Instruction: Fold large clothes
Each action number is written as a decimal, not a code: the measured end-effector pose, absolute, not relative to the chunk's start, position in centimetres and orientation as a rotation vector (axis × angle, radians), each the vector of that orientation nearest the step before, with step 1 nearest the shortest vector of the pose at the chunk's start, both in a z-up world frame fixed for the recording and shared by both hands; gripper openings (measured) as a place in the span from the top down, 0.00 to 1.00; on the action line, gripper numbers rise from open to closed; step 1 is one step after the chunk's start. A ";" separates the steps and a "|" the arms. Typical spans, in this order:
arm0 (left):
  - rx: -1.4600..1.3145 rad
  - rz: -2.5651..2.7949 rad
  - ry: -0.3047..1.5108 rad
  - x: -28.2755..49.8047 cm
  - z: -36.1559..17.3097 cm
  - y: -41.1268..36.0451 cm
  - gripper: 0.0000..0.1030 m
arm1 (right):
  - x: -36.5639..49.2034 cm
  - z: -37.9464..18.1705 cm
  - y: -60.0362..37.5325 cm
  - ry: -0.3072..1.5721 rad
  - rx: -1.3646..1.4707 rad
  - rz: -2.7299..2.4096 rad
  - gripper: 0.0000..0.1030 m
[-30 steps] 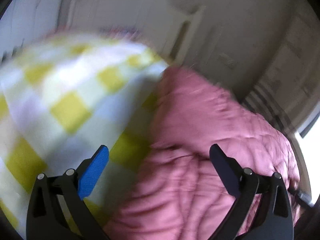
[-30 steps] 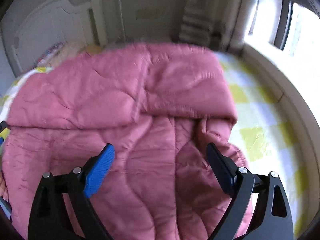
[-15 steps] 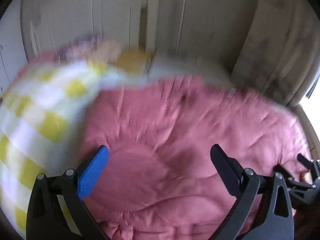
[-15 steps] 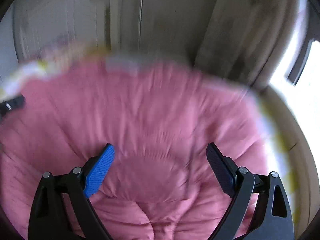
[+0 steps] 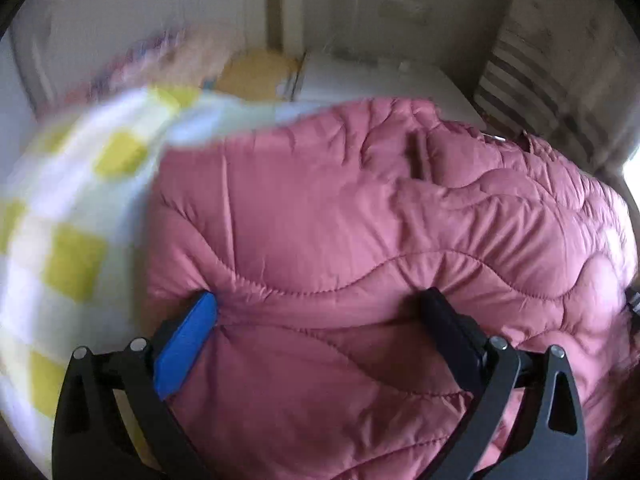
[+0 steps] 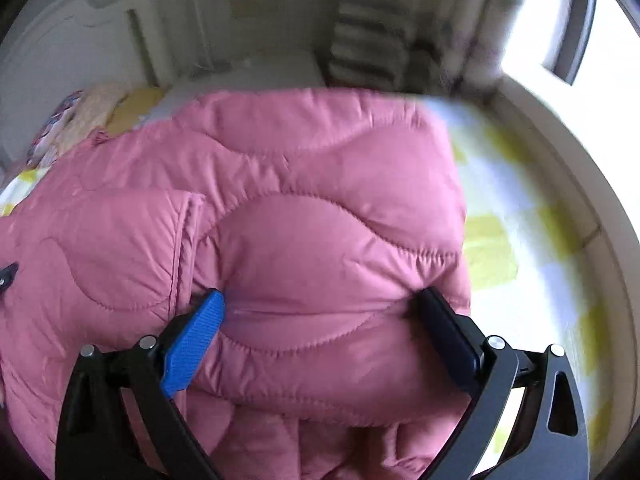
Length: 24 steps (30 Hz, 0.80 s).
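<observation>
Since half a second ago both claws have come in close to the pink quilted jacket (image 5: 360, 240), which was a blur well ahead of the fingers then and now fills the lower part of each view, bulging up between the fingers.

On the left wrist view, the left gripper (image 5: 320, 312) stands wide apart, its blue pad (image 5: 184, 352) pressed against the jacket's near left edge and its black pad (image 5: 448, 336) sunk into the puffed fabric on the other side. A thick roll of the jacket sits between the two pads, but the jaws are not drawn together on it; they only straddle it and touch it. To the left of the jacket lies the yellow-and-white checked bedsheet (image 5: 72, 240), blurred.

On the right wrist view, the right gripper (image 6: 320, 308) is likewise spread wide. Its blue pad (image 6: 192, 344) rests at a fold where one layer of the jacket (image 6: 312, 208) overlaps another, and its black pad (image 6: 444, 332) touches the jacket's right edge. The padded panel between them swells upward, spanned and not pinched. The checked bedsheet (image 6: 520, 248) shows to the right of the jacket, running toward a bright window (image 6: 592, 32). At the far left edge a small dark piece of the other gripper (image 6: 6, 274) is visible against the jacket.

The jacket lies on the bed, folded over itself in layers.
</observation>
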<state>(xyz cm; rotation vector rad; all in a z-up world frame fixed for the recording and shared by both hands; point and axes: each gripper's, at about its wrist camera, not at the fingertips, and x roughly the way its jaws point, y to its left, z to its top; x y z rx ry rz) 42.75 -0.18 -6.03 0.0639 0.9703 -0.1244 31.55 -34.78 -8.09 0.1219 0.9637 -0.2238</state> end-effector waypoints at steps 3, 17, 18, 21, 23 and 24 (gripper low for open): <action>-0.032 -0.204 0.947 43.1 -3.6 0.3 0.02 | 32.2 -4.9 -36.0 0.876 0.155 -0.233 0.08; -0.040 -0.173 0.815 40.9 -1.3 0.6 0.02 | 31.2 -2.6 -36.0 0.735 0.225 -0.264 0.05; -0.051 -0.208 0.783 39.2 -0.6 0.6 0.02 | 29.8 -2.1 -34.2 0.708 0.200 -0.198 0.04; 0.049 -0.244 0.758 35.1 -0.9 -1.4 0.02 | 29.0 -4.0 -29.2 0.768 0.033 -0.077 0.04; 0.113 -0.223 0.846 35.0 -3.5 -3.3 0.02 | 30.3 -8.1 -27.0 0.925 -0.051 -0.050 0.04; 0.142 -0.208 0.918 35.5 -5.4 -4.0 0.02 | 30.4 -9.6 -26.6 0.964 -0.058 -0.047 0.04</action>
